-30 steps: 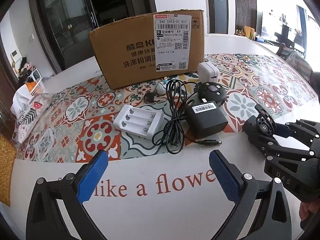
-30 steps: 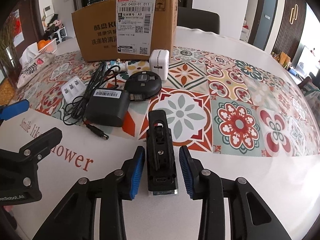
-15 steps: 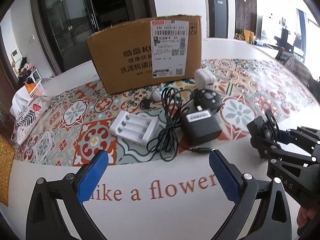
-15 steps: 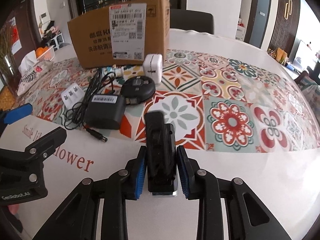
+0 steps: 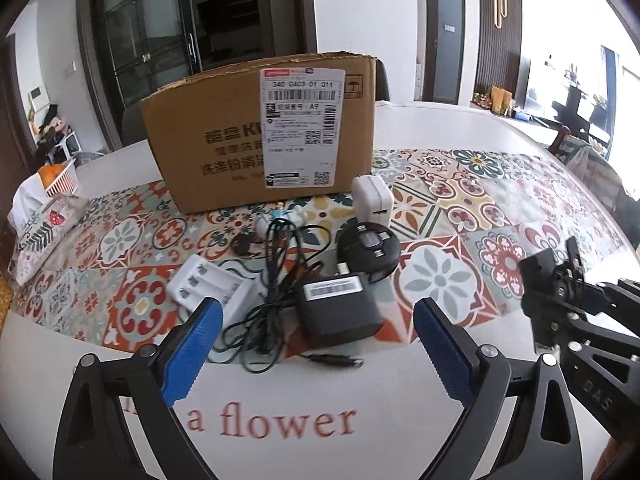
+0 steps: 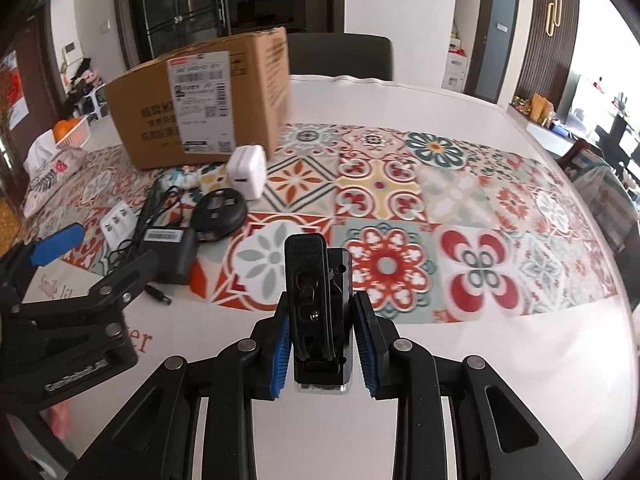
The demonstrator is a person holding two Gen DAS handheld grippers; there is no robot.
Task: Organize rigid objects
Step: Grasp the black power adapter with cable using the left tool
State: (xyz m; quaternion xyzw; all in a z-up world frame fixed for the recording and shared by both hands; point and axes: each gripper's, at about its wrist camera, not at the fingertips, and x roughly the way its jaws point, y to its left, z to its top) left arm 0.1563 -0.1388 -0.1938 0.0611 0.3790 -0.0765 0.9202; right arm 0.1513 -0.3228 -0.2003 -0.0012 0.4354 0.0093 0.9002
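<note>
My right gripper [image 6: 320, 344] is shut on a black clip-like device [image 6: 318, 300] and holds it above the table; the device also shows in the left wrist view [image 5: 554, 280]. My left gripper [image 5: 316, 344] is open and empty, just in front of a black power adapter [image 5: 338, 310] with a tangled black cable [image 5: 272, 280]. Around it lie a white battery charger [image 5: 208, 286], a round black cable reel [image 5: 368, 246] and a white plug cube [image 5: 372, 200]. A cardboard box [image 5: 260, 136] stands behind them.
The patterned table runner [image 6: 440, 208] covers the table's middle and right. A patterned pouch [image 5: 40, 232] and a white basket with oranges [image 5: 58, 176] sit at the far left. A dark chair [image 6: 340, 56] stands behind the table. A small black round item [image 5: 244, 246] lies near the cable.
My right gripper closed on the black device and lifted it off the table. My left gripper has moved closer to the adapter and charger, still open.
</note>
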